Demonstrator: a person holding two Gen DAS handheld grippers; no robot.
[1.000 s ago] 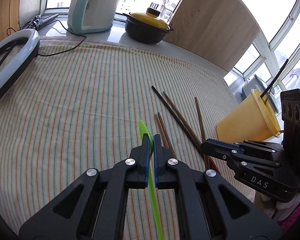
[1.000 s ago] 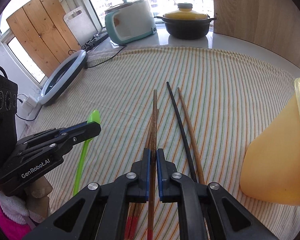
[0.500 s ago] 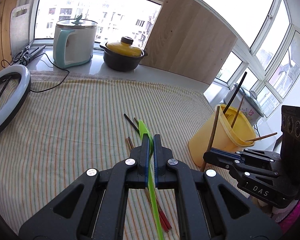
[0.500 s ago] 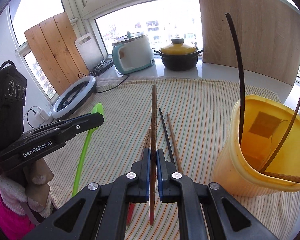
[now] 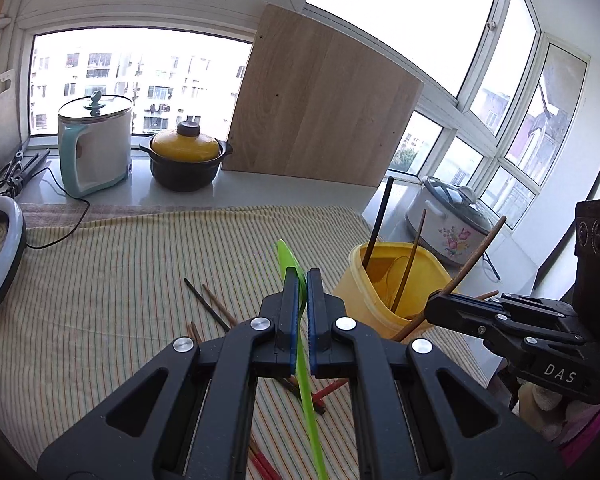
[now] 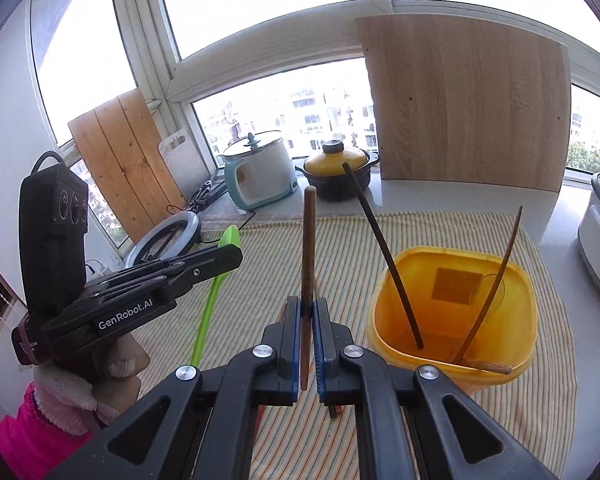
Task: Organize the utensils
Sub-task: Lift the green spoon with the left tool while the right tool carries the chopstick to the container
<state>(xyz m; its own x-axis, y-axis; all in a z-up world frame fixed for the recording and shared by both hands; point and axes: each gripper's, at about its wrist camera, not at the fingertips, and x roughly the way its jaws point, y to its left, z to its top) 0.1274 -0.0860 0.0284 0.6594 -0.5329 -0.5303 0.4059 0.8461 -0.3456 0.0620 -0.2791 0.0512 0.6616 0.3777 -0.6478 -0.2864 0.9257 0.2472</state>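
Grippers clamped tight: left gripper [image 5: 299,276] on green spoon [image 5: 306,368], right gripper [image 6: 309,307] on brown chopstick [image 6: 308,256], beside yellow tub [image 6: 456,322].

Both wrist cameras ride close behind their hand-held grippers, angled down across the striped table [image 5: 100,280], sharing the yellow tub [image 6: 452,312] and windowsill.

a white electric cooker with a teal handle and glass lid [image 5: 95,143] stands on the pale windowsill [image 5: 260,190], its black cord [image 5: 56,236] trailing onto the striped tablecloth [image 5: 100,280]. just beside it sits a black clay pot with a yellow lid [image 5: 185,160]. a light wooden board [image 5: 320,100] leans against the window behind. a white ring light [image 5: 0,256] lies at the cloth's left edge. a white floral rice cooker [image 5: 450,222] sits at the right.
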